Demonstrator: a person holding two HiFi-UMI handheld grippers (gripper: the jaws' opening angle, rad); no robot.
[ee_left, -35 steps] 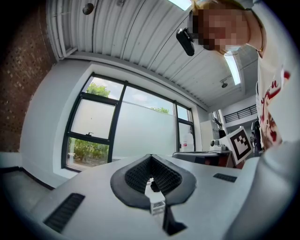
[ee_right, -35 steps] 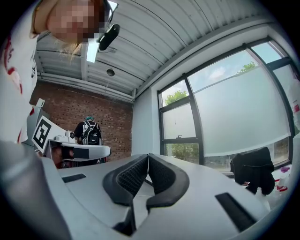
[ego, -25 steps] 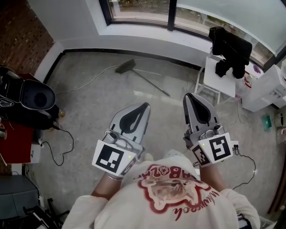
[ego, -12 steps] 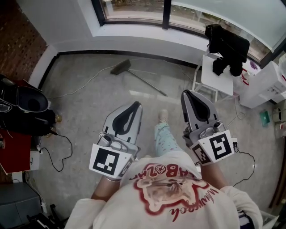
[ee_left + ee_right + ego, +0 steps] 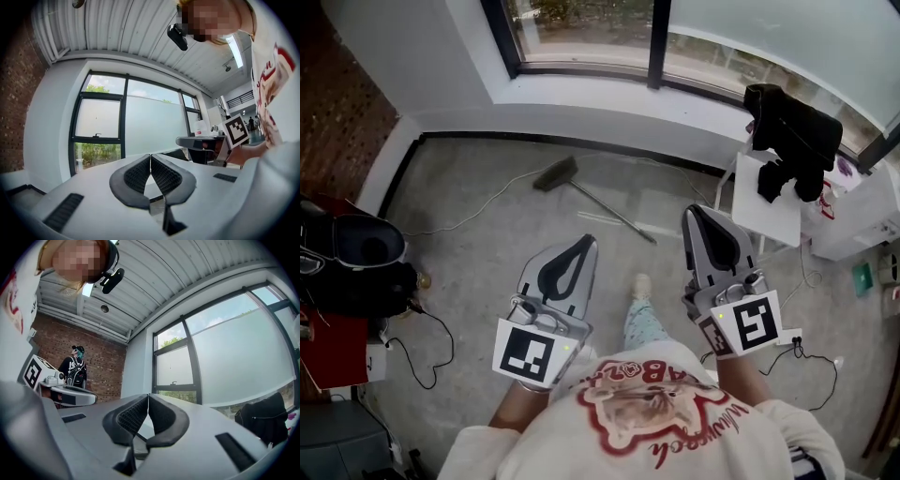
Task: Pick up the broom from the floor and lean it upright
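Note:
The broom (image 5: 591, 198) lies flat on the grey floor below the window, its brush head (image 5: 555, 174) to the upper left and its thin handle running down to the right. My left gripper (image 5: 588, 241) and right gripper (image 5: 692, 212) are held side by side in front of the person's chest, well short of the broom, pointing level toward the window. In both gripper views the jaws meet at the tips, with nothing between them: left gripper (image 5: 150, 156), right gripper (image 5: 148, 396). Neither gripper view shows the broom.
A white chair (image 5: 767, 195) with black clothing (image 5: 792, 129) draped on it stands at the right, near the handle's end. A white cable (image 5: 469, 212) trails across the floor left of the broom. Black equipment (image 5: 352, 253) and a black cable (image 5: 431, 323) sit at the left. The person's foot (image 5: 641, 284) steps between the grippers.
The person has walked forward toward the window; both grippers moved with them and the broom now lies nearer. A foot has stepped into view between the grippers. Both jaws stayed shut.

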